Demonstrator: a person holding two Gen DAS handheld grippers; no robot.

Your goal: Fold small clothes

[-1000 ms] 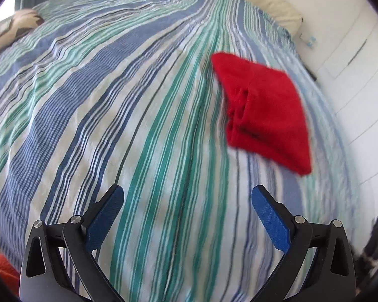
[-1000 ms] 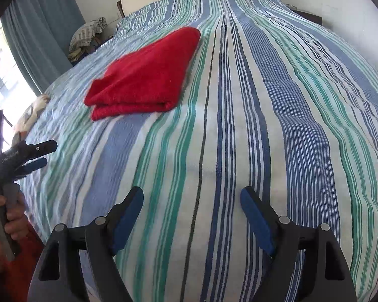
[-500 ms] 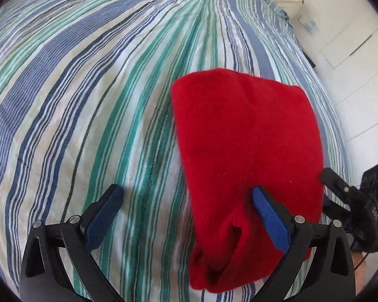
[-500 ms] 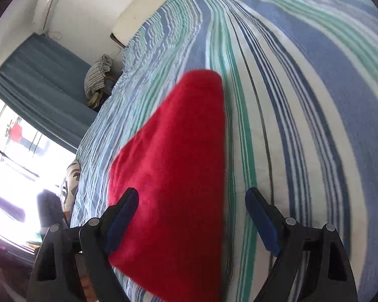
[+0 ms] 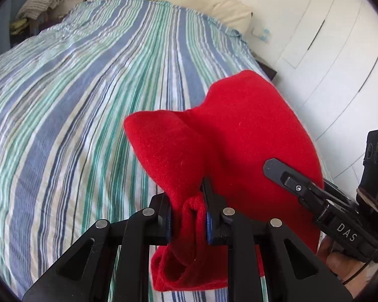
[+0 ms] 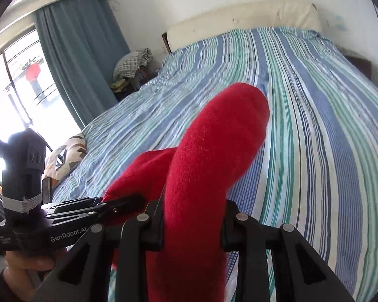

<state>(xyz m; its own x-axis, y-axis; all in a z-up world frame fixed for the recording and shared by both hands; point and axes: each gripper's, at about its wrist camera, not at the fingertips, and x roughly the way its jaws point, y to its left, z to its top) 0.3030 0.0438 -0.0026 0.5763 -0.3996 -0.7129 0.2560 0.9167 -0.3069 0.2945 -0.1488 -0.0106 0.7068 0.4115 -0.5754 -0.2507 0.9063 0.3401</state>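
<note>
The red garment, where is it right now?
The red garment is bunched up over the near edge of the striped bedsheet, pinched between the left gripper and the right gripper.

We note one garment: red, fleecy, thick, already folded into several layers. It is bunched, not flat. On the left wrist view a folded edge with looped layers hangs at the bottom, a rounded corner sticks out left, and the main body bulges up and right. On the right wrist view the garment rises as a thick rounded roll, its tip tilted up to the right. It hangs over the striped bed.
</note>
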